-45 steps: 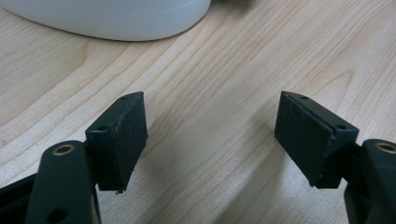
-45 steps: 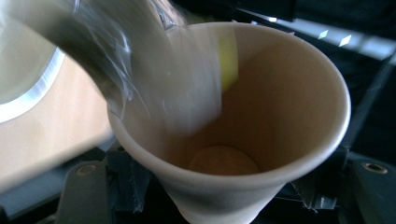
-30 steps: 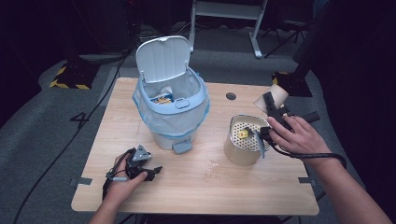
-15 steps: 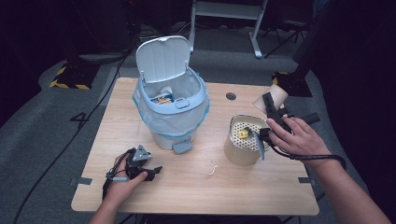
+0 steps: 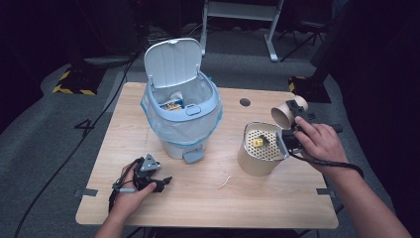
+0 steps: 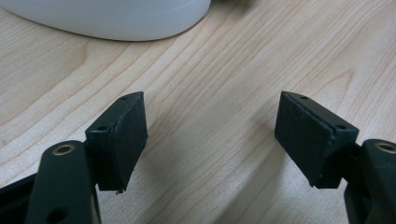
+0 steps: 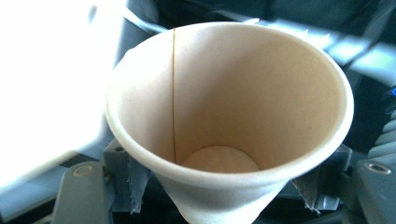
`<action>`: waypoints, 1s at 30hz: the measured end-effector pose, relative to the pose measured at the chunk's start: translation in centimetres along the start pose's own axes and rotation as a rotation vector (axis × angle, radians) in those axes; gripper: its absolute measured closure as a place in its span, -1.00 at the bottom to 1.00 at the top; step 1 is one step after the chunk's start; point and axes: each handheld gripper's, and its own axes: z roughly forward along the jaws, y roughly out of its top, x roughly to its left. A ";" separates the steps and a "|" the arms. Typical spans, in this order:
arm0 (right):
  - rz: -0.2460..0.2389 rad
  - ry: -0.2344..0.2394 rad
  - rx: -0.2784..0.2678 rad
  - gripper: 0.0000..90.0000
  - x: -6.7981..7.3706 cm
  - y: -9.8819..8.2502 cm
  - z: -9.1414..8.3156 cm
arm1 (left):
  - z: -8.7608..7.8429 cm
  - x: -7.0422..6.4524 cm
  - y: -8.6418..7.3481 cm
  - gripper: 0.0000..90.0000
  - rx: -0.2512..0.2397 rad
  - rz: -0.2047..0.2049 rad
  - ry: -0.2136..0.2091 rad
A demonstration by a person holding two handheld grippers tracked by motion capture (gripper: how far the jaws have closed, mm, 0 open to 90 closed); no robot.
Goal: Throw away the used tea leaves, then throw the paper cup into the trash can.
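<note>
Open-lidded bin (image 5: 181,116) bulking mid-table, bare wood free in front of it where the wide-jawed left gripper (image 5: 159,182) rests, perforated canister (image 5: 260,148) blocking the bin's right, scrap of string (image 5: 225,181) between, hole (image 5: 244,102) behind

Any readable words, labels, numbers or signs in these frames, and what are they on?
"4": large pale mark on the grey floor left of the table, high view.
Blue-and-yellow packet inside the bin: print too small to read.
Paper cup in the right gripper view: plain, no print.
</note>
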 end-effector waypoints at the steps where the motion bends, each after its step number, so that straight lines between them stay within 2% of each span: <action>1: 0.000 0.000 0.000 -0.32 0.0 0.0 0.0 | 0.0 0.0 0.0 -0.43 0.000 0.000 0.000; 2: 0.199 0.118 -0.013 -0.32 -0.2 -0.9 0.5 | 0.0 0.0 0.0 -0.43 0.000 0.000 0.000; 5: 0.592 0.305 -0.058 -0.32 -0.2 -2.6 1.3 | 0.0 0.0 0.0 -0.43 -0.001 -0.001 -0.001; 6: 0.707 0.359 -0.079 -0.32 -0.2 -3.2 1.6 | 0.0 0.0 0.0 -0.43 -0.001 -0.002 -0.001; 7: 0.707 0.359 -0.079 -0.32 -0.2 -3.2 1.6 | 0.0 0.0 0.0 -0.43 -0.001 -0.002 -0.001; 8: 0.818 0.402 -0.101 -0.33 -0.2 -3.8 1.8 | 0.0 0.0 0.0 -0.43 -0.001 -0.002 -0.003; 9: 1.020 0.484 -0.171 -0.33 0.0 -5.1 2.2 | 0.0 0.1 0.0 -0.43 -0.001 0.002 -0.001; 10: 1.020 0.484 -0.171 -0.33 0.0 -5.1 2.2 | 0.0 0.1 0.0 -0.44 -0.001 0.002 -0.001; 11: 1.162 0.527 -0.254 -0.33 0.2 -6.2 2.4 | 0.1 0.1 0.1 -0.44 -0.001 0.002 -0.001; 12: 1.162 0.527 -0.254 -0.33 0.2 -6.2 2.4 | 0.1 0.1 0.1 -0.44 -0.001 0.002 -0.001; 13: 1.219 0.547 -0.286 -0.33 0.3 -6.6 2.5 | 0.1 0.1 0.1 -0.44 -0.001 0.003 -0.001; 14: 1.310 0.590 -0.343 -0.33 0.5 -7.4 2.7 | 0.1 0.1 0.1 -0.44 -0.001 0.003 -0.002; 15: 1.341 0.611 -0.364 -0.33 0.6 -7.7 2.7 | 0.1 0.1 0.1 -0.44 -0.001 0.003 -0.002; 16: 1.341 0.611 -0.364 -0.33 0.6 -7.7 2.7 | 0.1 0.1 0.1 -0.44 -0.001 0.003 -0.002; 18: 1.365 0.658 -0.388 -0.33 0.6 -8.3 2.7 | 0.1 0.1 0.1 -0.44 -0.001 0.003 -0.002; 23: 1.375 0.693 -0.427 -0.33 0.3 -8.4 2.4 | 0.2 0.1 0.2 -0.44 -0.001 0.003 -0.004; 27: 1.359 0.701 -0.426 -0.33 0.1 -8.2 2.3 | 0.2 0.1 0.2 -0.44 -0.001 0.004 -0.004; 30: 1.313 0.682 -0.413 -0.33 -0.6 -7.9 2.3 | 0.2 0.1 0.2 -0.44 -0.001 0.004 -0.005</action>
